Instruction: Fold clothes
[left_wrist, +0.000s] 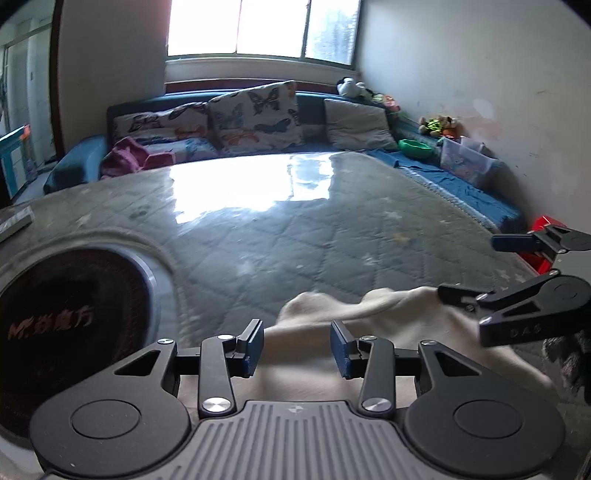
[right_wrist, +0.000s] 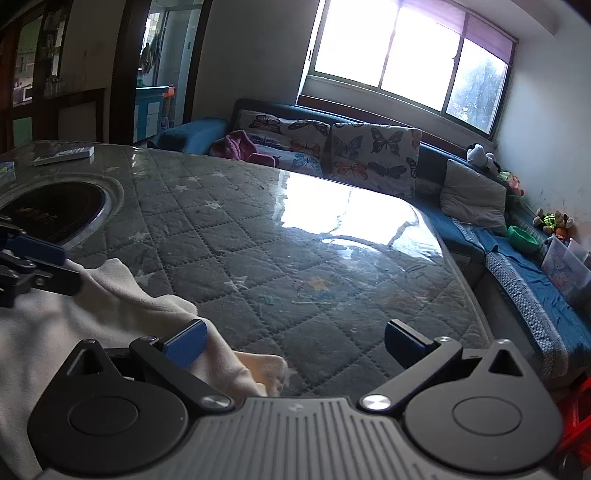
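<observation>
Left gripper (left_wrist: 297, 347) at bottom centre of the left wrist view: jaws parted, blue pads apart, cream garment (left_wrist: 388, 325) lying in the gap and beneath, no pad seen pressing on the cloth. No grip on this side. Right gripper (right_wrist: 295, 341) at bottom centre of the right wrist view: jaws spread wide, nothing between them but quilted tabletop (right_wrist: 295, 258); left pad just beside or perhaps grazing the garment's edge, contact not certain.

Garment (right_wrist: 74, 325) bunched and rumpled at lower left of the right wrist view, lower centre to lower right of the left wrist view, resting on the tabletop near its front edge. Not flat, no fold line visible. Folding judged barely begun.

Risks, as judgement:
- Closing the left jaws on a thick bunch likely to catch several layers at once, giving a crooked fold.
- Right jaws offset to the right of the cloth; closing there likely to pinch air or only a thin hem, which could slip out.
- Glossy cover over the tabletop likely to let the cloth slide when dragged.
- Two grippers close together over the same cloth; collision possible.
- Dark round inset (left_wrist: 74, 325) at lower left of the left wrist view near the cloth; trailing fabric could snag on its rim.
</observation>
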